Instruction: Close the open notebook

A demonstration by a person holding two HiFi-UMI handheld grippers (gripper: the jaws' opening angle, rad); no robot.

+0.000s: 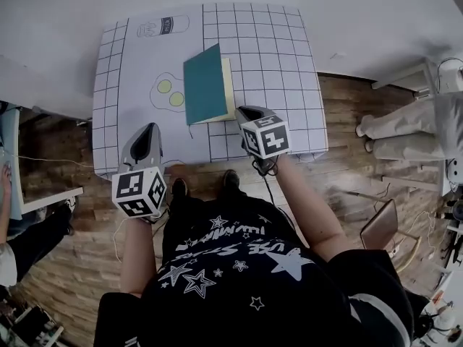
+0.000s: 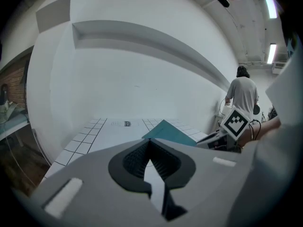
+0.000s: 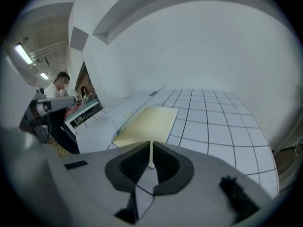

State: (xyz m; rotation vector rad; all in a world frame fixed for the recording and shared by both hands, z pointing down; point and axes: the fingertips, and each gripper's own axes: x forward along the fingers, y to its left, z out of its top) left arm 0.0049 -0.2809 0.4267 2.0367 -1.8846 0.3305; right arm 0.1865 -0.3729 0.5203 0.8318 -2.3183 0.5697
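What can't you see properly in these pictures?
Pages of the notebook: head view, its teal cover hides most of them.
Label on the bottle drawing: head view, too small to read.
A bystander in grey trousers: head view, partly cut off by the right edge.

A white, grid-marked table (image 1: 275, 49) carries a teal notebook (image 1: 205, 85), just ahead of the right gripper (image 1: 241, 111).

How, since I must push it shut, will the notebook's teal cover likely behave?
The teal cover looks thin yet flat while apparently tilted up, so it is probably light and fairly stiff. Leaning over the yellow pages, it would likely tip shut with a gentle nudge.
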